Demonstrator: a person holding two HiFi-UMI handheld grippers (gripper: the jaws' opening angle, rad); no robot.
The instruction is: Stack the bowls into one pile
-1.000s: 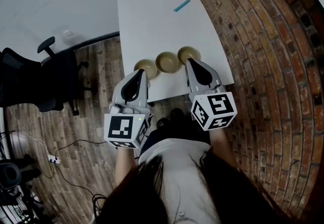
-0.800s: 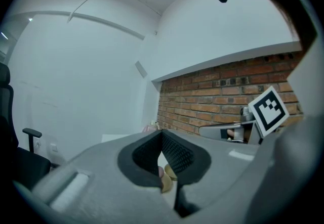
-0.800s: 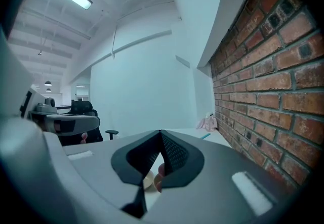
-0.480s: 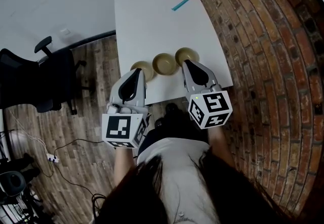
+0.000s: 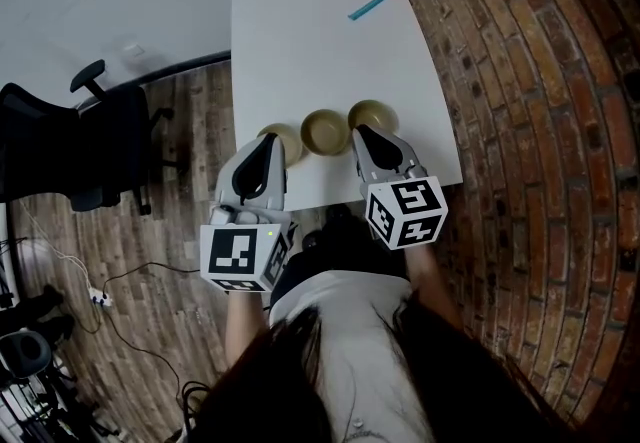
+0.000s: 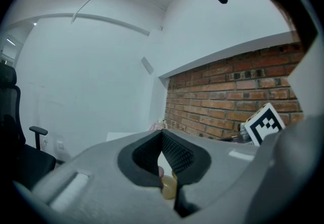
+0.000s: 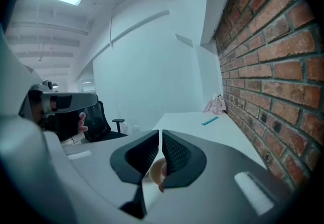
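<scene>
White tabletop (image 5: 310, 41) against a brick wall (image 5: 520, 81); wood floor, office chair (image 5: 90, 151) off to the left. Head view: three bowls in a row by the tabletop's near edge, none stacked: left bowl (image 5: 284, 141), middle bowl (image 5: 325, 131), right bowl (image 5: 372, 116). Left gripper (image 5: 272, 143) has its tip over the left bowl's near rim; right gripper (image 5: 362, 134) has its tip just beside the right bowl. Left gripper view: jaws closed tip to tip, nothing between them, a bowl showing below. Right gripper view: jaws drawn to a thin slit, empty, a bowl beyond. Likely the approach step, with no pick made. The next move calls for opening the jaws, pinching an outer bowl's rim, and lifting it over the middle bowl.
</scene>
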